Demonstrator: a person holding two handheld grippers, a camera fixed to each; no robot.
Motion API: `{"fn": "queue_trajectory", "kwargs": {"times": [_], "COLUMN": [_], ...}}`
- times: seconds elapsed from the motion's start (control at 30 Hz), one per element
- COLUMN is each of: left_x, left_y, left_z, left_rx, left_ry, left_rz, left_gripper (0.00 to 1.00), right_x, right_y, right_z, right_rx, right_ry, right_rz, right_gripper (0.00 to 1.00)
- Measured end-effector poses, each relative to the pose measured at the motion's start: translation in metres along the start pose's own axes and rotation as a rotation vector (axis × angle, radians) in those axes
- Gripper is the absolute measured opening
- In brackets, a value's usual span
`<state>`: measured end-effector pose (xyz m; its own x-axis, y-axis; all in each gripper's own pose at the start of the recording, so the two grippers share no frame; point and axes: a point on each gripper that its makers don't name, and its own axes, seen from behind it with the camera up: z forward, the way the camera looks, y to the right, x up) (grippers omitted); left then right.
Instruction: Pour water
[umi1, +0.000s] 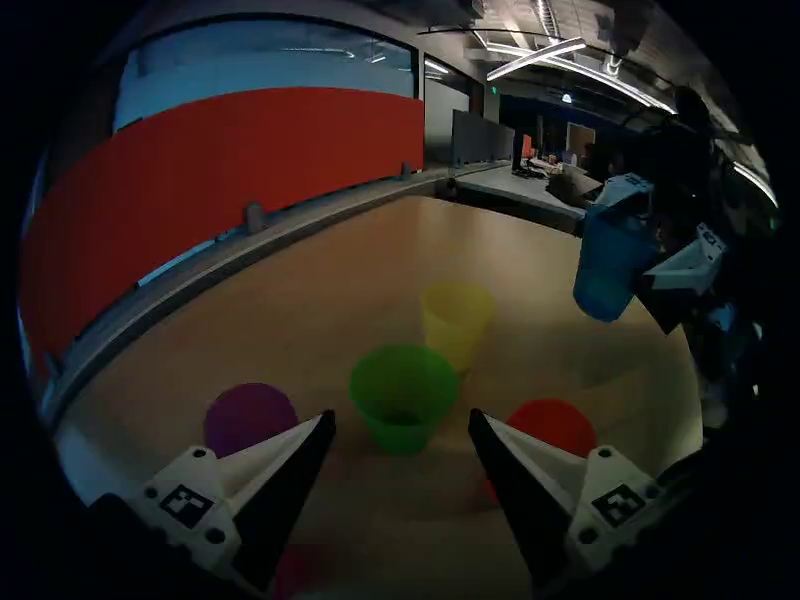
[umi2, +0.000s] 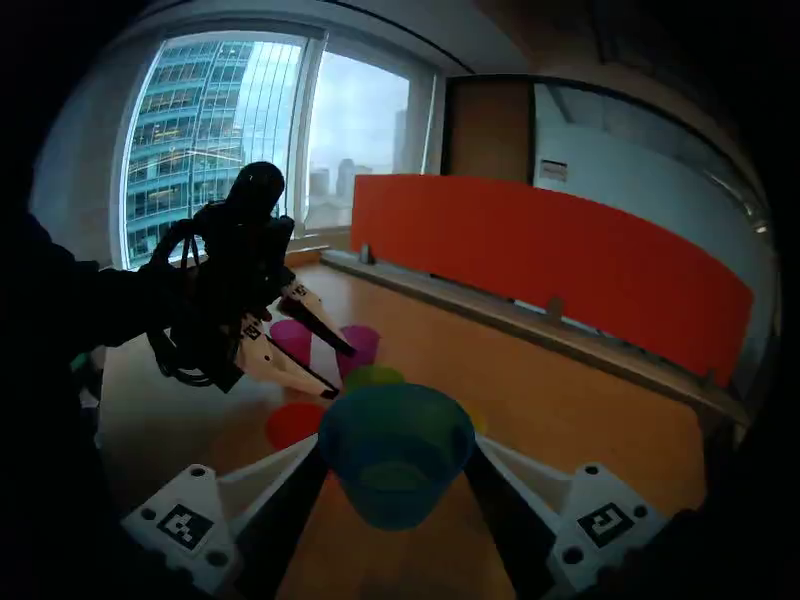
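Hovering over a pale wooden table (umi1: 330, 270), the left gripper (umi1: 400, 415) has its jaws spread wide and holds nothing, the left gripper view shows. At far left an orange partition (umi1: 220, 190) runs along the table's far edge. Below it, a purple cup (umi1: 250, 415) stands partly hidden behind the finger on the view's left. A green cup (umi1: 403, 375) sits in the gap between the fingertips, with a yellow cup (umi1: 457, 315) just behind it. A red cup (umi1: 550, 422) is partly cut off by the other finger. A reddish blur at the bottom edge, under the first finger, is too dim to identify. At far right the right gripper (umi1: 655, 230) holds a blue cup (umi1: 608, 265) in the air, roughly upright and well apart from the cups on the table. The person behind it is lost in shadow.

In the right gripper view, a dark hand (umi2: 195, 310) at left carries the open left gripper in front of a pink cup (umi2: 292, 338). The purple, green and red cups are close by, each partly covered. A window (umi2: 230, 150) showing towers stands behind. At centre both fingers of the right gripper press on the blue cup's sides, their tips hidden by its rim. Something pale shows at the cup's bottom; whether that is water cannot be told.
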<state>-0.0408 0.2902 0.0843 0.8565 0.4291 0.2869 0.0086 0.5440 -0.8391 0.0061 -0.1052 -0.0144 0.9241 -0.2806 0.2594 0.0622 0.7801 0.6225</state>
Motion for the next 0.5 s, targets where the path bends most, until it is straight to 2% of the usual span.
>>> {"fn": "queue_trajectory", "kwargs": {"times": [0.5], "left_x": [-0.008], "left_y": [-0.002], "left_z": [0.029], "left_rx": [0.003], "left_ry": [-0.054], "left_rz": [-0.012], "left_gripper": [0.99], "right_x": [0.014], "right_y": [0.002], "right_z": [-0.01], "right_rx": [-0.013], "right_ry": [0.041], "right_rz": [-0.014], "right_gripper": [0.91]}}
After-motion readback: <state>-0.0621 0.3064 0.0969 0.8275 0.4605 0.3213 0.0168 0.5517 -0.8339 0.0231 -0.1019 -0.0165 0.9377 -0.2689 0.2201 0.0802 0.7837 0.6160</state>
